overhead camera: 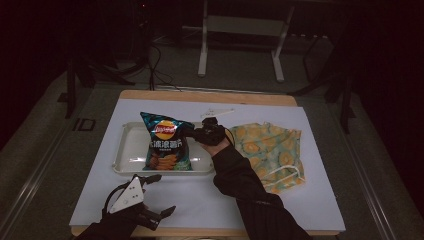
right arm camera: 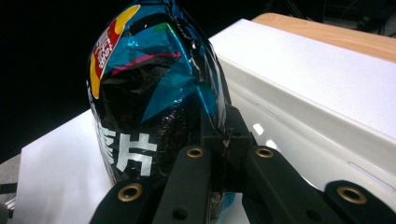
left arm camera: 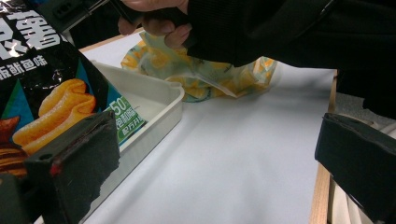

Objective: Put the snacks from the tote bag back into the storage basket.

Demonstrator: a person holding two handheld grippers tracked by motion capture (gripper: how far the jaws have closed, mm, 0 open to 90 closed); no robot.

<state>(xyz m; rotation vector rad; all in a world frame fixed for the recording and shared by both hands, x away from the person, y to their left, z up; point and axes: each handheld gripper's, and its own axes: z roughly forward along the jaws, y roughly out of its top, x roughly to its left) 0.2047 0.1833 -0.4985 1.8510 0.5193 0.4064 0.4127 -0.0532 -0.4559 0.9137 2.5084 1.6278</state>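
A blue and black chip bag [overhead camera: 165, 142] stands over the white tray [overhead camera: 127, 167], tilted, its right edge pinched by my right gripper [overhead camera: 200, 134]. Along that gripper's jaws, the bag [right arm camera: 154, 88] has its seam clamped at my right gripper [right arm camera: 223, 140], with the tray [right arm camera: 299, 121] behind it. My left gripper [overhead camera: 159, 194] stands open near the table's front edge, nothing between its jaws. Between those jaws, where my left gripper [left arm camera: 215, 158] looks out, lie the bag's lower corner [left arm camera: 51, 102], the tray's corner [left arm camera: 163, 100] and a yellow patterned cloth [left arm camera: 210, 74].
A yellow and teal patterned cloth [overhead camera: 270, 152] lies crumpled right of the tray on the white sheet [overhead camera: 210, 200]. The wooden table edge [overhead camera: 210, 96] shows at the back. A white frame stand [overhead camera: 240, 30] stands on the floor beyond the table.
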